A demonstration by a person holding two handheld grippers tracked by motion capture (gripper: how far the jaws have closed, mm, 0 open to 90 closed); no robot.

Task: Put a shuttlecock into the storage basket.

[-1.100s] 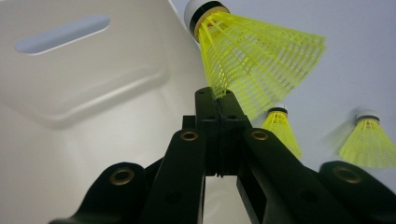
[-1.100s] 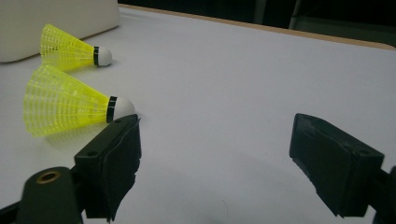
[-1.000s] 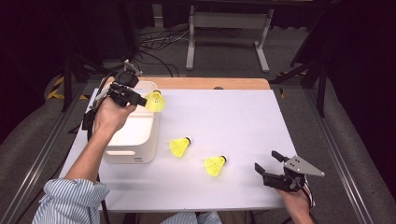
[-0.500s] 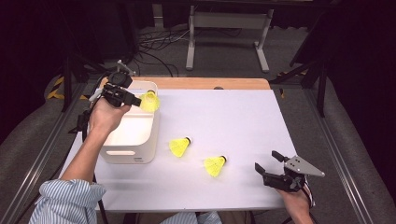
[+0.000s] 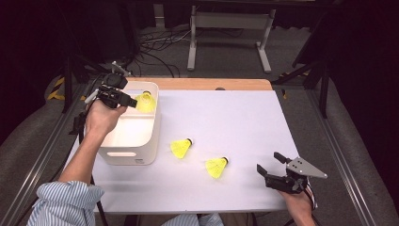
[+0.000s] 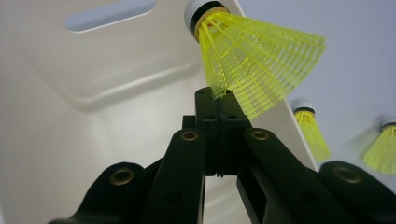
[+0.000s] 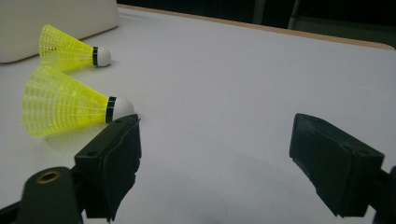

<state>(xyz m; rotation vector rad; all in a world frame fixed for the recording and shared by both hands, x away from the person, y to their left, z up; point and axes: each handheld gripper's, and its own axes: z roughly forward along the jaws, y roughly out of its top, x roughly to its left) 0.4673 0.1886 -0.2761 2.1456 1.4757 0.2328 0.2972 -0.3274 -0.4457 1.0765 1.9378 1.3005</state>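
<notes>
Left gripper (image 6: 219, 100) jaws clamped on skirt edge of yellow shuttlecock (image 6: 254, 70), held over far end of white bin (image 5: 141, 141), cork tip pointing down into it. Likely next: release. Right gripper (image 5: 275, 169) jaws apart, resting on bench (image 5: 244, 113), nearer two loose shuttlecocks (image 5: 216, 166).

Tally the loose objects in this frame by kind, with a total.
Yellow shuttlecocks: 3 (one in the left gripper over the bin, two on the table)
White bins: 1
Total: 4
</notes>
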